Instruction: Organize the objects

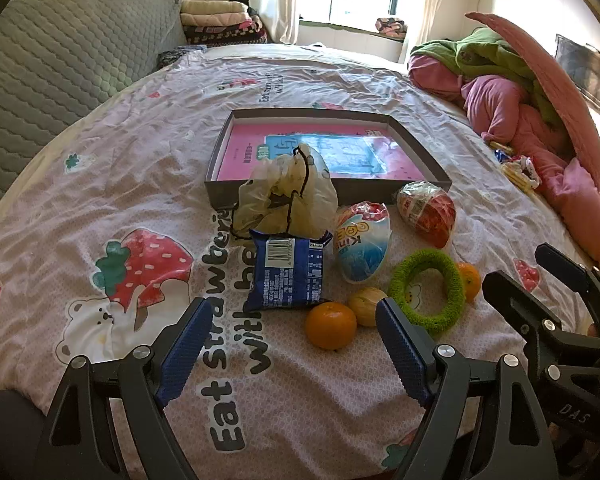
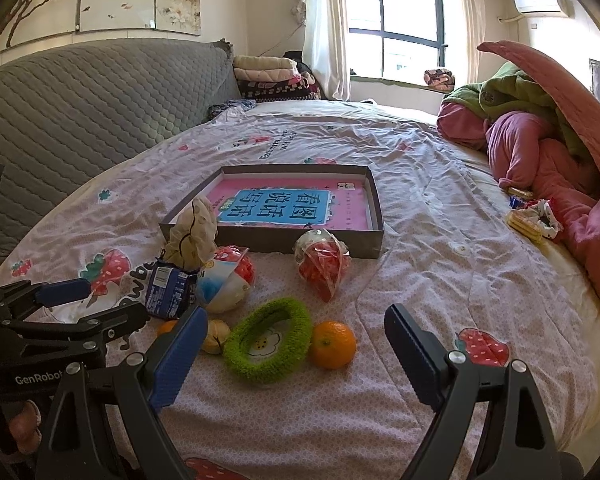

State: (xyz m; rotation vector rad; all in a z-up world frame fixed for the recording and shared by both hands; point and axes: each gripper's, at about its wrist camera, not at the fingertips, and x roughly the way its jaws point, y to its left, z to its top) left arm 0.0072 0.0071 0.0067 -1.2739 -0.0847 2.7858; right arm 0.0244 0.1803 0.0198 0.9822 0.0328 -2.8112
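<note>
On the bed sheet lie a crumpled plastic bag (image 1: pixel 288 194), a blue snack packet (image 1: pixel 286 274), a white-blue egg pack (image 1: pixel 364 242), a red egg pack (image 1: pixel 427 213), a green fuzzy ring (image 1: pixel 428 290), two oranges (image 1: pixel 330 325) (image 1: pixel 469 280) and a walnut (image 1: pixel 366 305). Behind them sits a grey shallow box (image 1: pixel 416 146) with a pink book inside. My left gripper (image 1: pixel 294 332) is open and empty, just short of the near orange. My right gripper (image 2: pixel 296 338) is open and empty, around the green ring (image 2: pixel 268 340) and an orange (image 2: pixel 332 344) in view.
A grey quilted headboard (image 1: pixel 60 64) stands at the left. Pink and green bedding (image 1: pixel 532 112) is piled at the right, with small snack packs (image 1: pixel 518 168) beside it. Folded blankets (image 1: pixel 220 24) lie at the back near the window.
</note>
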